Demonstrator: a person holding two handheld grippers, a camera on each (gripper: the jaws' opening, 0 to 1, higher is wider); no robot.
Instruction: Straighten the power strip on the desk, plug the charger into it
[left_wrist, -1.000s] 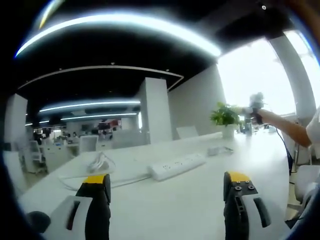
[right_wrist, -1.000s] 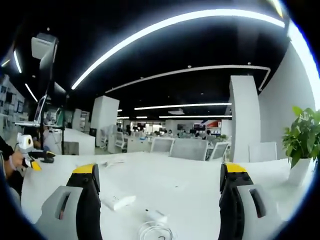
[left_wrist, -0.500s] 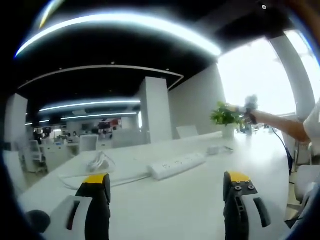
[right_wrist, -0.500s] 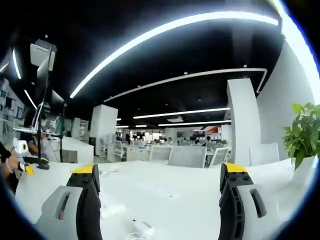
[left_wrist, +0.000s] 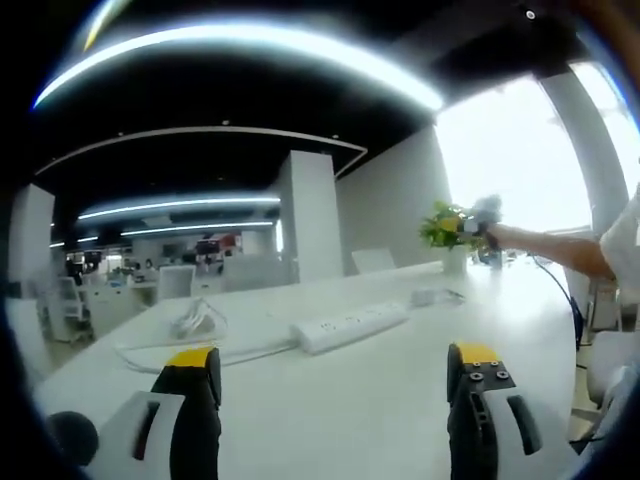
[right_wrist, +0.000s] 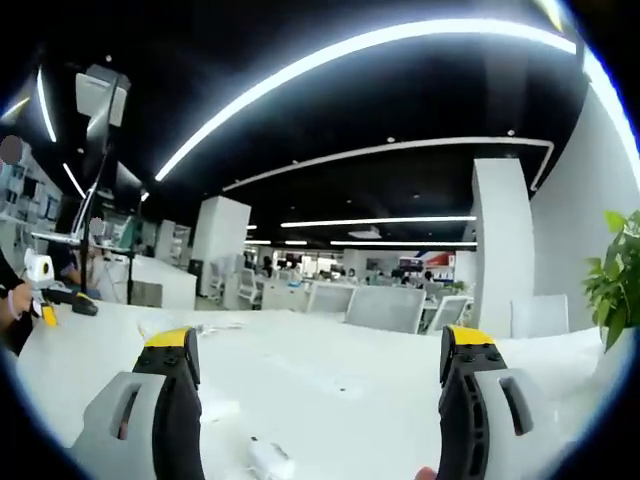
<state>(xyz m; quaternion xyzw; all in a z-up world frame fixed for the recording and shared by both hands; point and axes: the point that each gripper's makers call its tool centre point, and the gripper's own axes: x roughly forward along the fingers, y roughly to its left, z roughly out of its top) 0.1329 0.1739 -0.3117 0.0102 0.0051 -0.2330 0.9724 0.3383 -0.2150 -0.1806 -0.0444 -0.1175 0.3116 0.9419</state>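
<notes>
Both grippers released and empty: left gripper (left_wrist: 335, 385) nearer, power strip (left_wrist: 348, 327) ahead between its jaws, lying crosswise; right gripper (right_wrist: 312, 385) above charger (right_wrist: 268, 458).

No lettering, label, brand or number comes through legibly in either view. In the left gripper view the power strip (left_wrist: 350, 326), lying at the centre of the frame, shows a plain white face with its markings too small to make out. In the right gripper view a red and blue sign (right_wrist: 425, 264) hangs far back, right of centre, and its characters blur into colour only.
</notes>
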